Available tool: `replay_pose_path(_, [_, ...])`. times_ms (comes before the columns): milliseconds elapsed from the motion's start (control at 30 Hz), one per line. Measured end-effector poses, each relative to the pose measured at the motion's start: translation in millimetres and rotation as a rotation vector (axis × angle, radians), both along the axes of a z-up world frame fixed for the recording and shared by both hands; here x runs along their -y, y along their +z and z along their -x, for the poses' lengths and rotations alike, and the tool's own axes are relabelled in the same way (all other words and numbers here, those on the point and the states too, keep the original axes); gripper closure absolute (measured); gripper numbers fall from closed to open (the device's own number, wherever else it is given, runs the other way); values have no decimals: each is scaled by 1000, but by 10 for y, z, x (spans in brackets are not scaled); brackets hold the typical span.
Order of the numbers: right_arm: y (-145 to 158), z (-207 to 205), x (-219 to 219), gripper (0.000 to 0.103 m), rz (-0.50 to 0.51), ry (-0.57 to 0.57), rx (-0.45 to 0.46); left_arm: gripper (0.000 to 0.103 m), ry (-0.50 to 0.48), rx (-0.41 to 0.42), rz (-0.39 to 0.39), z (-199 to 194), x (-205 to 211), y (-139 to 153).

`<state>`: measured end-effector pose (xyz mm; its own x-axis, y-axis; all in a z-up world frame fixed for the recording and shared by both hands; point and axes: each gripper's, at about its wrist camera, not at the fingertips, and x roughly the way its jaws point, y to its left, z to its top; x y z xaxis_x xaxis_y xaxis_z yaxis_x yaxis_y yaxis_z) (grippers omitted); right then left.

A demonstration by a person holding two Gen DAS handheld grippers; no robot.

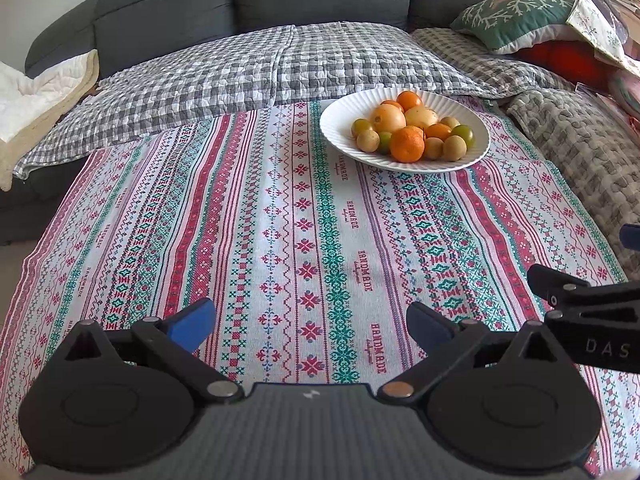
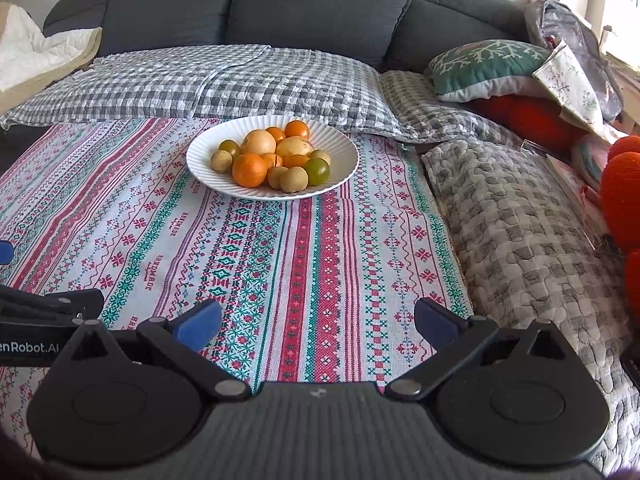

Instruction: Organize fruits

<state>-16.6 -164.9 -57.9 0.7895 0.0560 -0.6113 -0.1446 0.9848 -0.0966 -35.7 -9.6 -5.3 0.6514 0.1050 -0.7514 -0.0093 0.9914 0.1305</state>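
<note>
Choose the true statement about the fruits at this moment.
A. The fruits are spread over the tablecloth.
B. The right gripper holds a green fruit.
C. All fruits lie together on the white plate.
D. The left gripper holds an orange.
C. The fruits are piled on the plate, none lies on the tablecloth, and the left gripper and right gripper are both open with nothing between their fingers.

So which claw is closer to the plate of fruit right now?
Roughly level, the right perhaps slightly nearer. The plate lies ahead and a little left of the right claw, but ahead and right of the left claw.
</note>
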Motion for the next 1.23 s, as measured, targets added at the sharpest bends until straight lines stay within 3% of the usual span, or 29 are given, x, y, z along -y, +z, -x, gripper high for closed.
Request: replay_pose_path(1233, [-36, -63, 45, 0, -22, -54, -13, 9, 19, 9, 1, -93, 22, -89])
